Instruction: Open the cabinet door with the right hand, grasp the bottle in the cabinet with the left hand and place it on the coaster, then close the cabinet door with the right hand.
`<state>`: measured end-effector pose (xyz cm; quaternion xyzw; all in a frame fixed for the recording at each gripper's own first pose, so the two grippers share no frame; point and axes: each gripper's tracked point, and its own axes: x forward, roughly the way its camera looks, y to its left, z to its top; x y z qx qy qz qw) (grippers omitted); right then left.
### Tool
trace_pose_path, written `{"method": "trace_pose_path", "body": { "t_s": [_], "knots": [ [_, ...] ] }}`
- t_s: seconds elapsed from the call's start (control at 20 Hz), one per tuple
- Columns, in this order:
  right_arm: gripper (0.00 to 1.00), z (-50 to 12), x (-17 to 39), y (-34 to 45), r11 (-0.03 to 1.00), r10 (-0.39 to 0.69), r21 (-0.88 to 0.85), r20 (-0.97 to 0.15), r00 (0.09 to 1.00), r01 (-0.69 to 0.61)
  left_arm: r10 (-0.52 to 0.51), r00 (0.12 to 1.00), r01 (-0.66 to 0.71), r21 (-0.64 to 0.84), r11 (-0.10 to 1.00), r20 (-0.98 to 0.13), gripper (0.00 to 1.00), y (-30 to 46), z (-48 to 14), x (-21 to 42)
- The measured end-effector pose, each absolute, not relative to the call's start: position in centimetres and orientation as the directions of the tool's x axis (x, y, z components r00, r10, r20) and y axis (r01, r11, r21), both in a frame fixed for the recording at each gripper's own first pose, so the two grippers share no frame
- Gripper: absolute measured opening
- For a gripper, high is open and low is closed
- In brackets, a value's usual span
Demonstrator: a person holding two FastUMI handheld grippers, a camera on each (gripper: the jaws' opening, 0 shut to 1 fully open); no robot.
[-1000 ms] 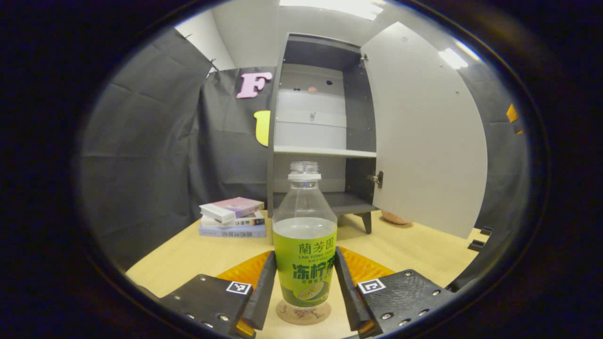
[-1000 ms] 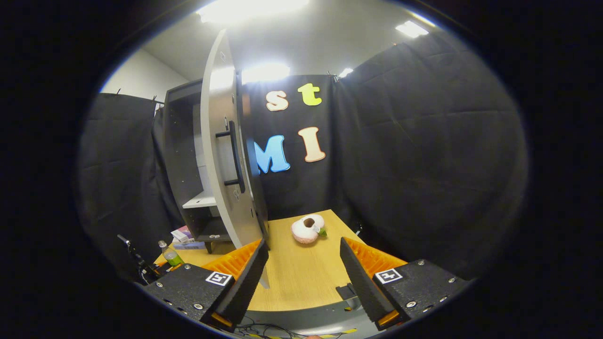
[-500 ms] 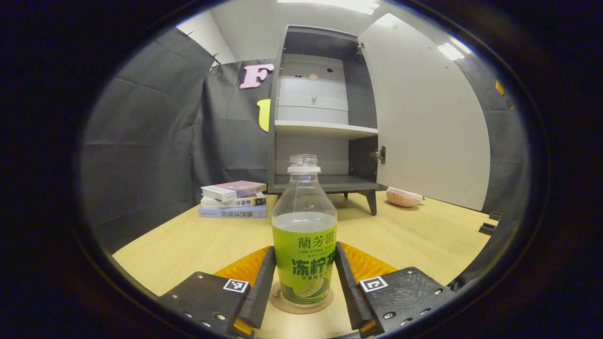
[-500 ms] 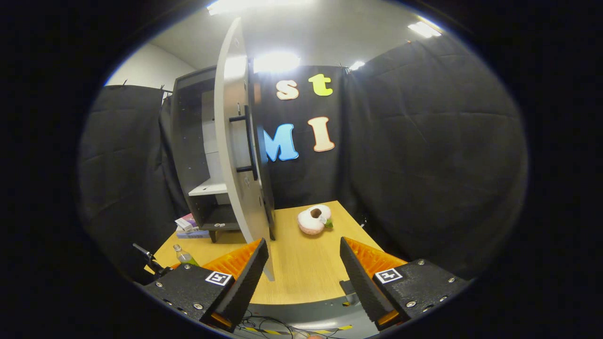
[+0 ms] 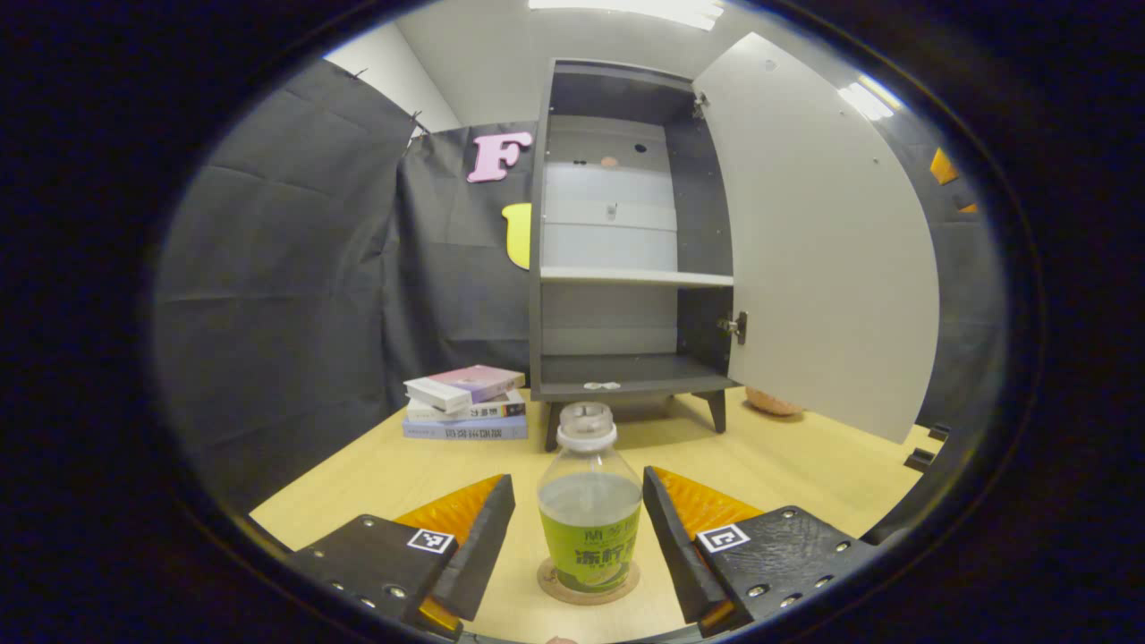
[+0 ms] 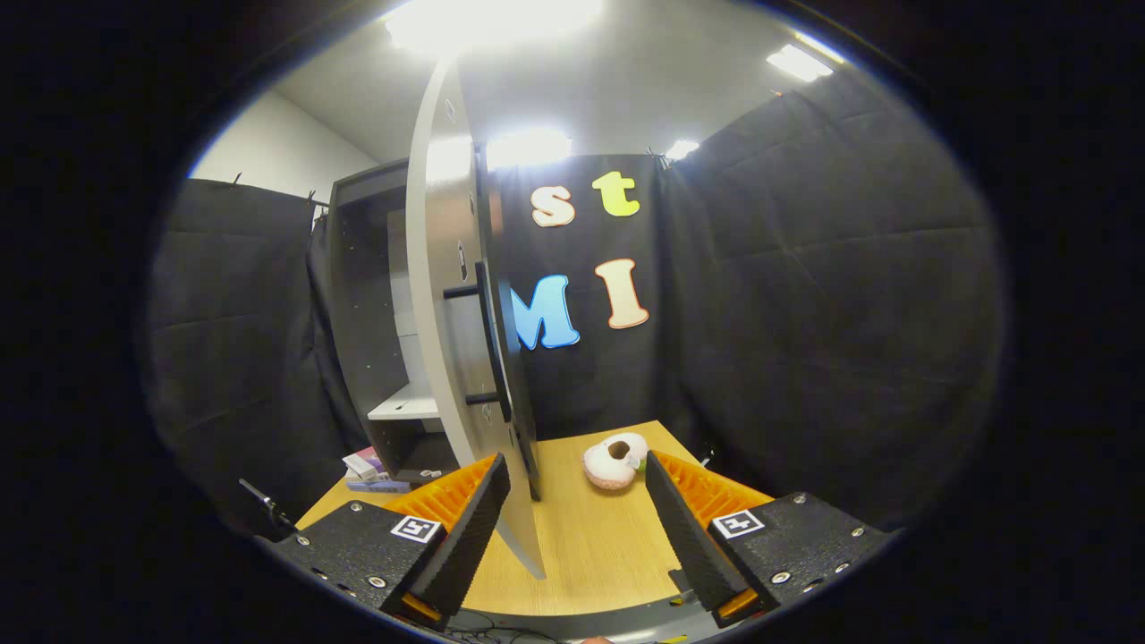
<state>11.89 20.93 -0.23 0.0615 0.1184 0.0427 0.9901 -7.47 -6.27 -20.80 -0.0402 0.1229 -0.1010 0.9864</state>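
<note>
Bottle [image 5: 589,505] stands on coaster [image 5: 588,583], left hand-held gripper [image 5: 579,537] spread clear; right hand-held gripper [image 6: 578,519], apart, faces door [image 6: 452,304] for closing.

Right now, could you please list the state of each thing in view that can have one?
cabinet door: swung wide open.
bottle: upright on the coaster, partly filled, free of both fingers.
left gripper: open, fingers either side of the bottle, not touching.
right gripper: open, holding nothing, the door's edge between its fingers.
cabinet: shelves bare apart from small bits on the bottom one.
books: stacked flat on the table.
</note>
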Motion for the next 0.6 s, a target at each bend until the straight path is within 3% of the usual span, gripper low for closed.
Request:
{"method": "trace_pose_path", "body": {
  "t_s": [0.05,0.6],
  "knots": [
    [0.94,0.2,12.6,21.0,0.99,0.092,0.125,-0.216,0.972,-0.066,-0.209,0.952,0.189,-0.108,0.976,-0.223,0.8,-6.0,-19.6,-7.5],
    [0.93,4.9,18.6,21.8,0.998,-0.059,-0.026,-0.056,0.997,0.057,-0.124,0.986,0.103,-0.176,0.979,-0.114,0.82,1.1,-9.2,-10.6]
  ]
}}
